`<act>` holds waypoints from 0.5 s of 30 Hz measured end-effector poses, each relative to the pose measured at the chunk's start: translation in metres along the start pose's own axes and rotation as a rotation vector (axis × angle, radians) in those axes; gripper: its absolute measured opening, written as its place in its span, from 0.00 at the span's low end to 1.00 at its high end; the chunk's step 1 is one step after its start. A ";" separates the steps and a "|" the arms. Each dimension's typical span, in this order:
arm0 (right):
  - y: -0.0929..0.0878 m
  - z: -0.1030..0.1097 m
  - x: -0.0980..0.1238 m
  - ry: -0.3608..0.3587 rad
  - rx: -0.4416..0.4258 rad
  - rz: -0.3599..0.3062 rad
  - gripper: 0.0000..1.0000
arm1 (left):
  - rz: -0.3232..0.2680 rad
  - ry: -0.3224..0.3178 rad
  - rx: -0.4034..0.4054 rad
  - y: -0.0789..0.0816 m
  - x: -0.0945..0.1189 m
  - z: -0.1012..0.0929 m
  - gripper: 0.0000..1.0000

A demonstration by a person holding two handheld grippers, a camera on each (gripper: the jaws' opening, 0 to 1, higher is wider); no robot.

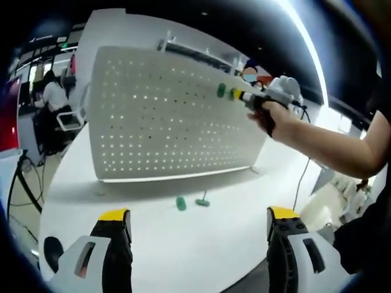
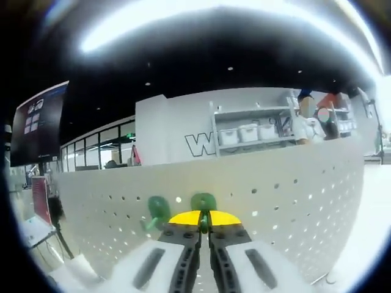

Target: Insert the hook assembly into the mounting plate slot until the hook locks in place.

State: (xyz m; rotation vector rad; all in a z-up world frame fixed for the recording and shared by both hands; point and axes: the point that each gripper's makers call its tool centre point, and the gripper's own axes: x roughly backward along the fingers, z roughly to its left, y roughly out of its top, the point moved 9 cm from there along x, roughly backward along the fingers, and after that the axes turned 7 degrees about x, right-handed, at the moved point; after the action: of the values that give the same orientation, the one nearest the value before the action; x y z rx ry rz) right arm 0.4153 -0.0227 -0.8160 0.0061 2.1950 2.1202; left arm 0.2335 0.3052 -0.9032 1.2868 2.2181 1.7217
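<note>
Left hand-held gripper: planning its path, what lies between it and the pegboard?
In the left gripper view, two green hooks lie on the white table between the left hand-held gripper and the pegboard.

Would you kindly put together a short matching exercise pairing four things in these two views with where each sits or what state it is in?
Things:
1. left tongs
2. right tongs
3. two loose green hooks
4. pegboard

States or places:
a. standing upright on the white table
b. shut on a green hook at the board
c. lying on the table before the board
d. open, holding nothing

Pairs: 1-d, 2-b, 3-c, 4-a
</note>
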 end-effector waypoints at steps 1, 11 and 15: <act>0.001 -0.001 0.000 0.004 0.009 0.000 0.00 | 0.000 0.001 -0.001 0.000 0.000 0.000 0.94; 0.000 -0.001 0.022 0.092 -0.105 0.075 0.08 | -0.002 0.020 0.016 0.002 0.009 -0.002 0.93; 0.007 -0.005 0.034 0.105 -0.095 0.061 0.09 | 0.014 0.026 0.012 -0.001 0.012 -0.003 0.92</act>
State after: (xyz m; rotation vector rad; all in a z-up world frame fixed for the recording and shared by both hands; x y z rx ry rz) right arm 0.3803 -0.0251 -0.8111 -0.0460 2.1735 2.3064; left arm 0.2237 0.3107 -0.8983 1.2927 2.2422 1.7425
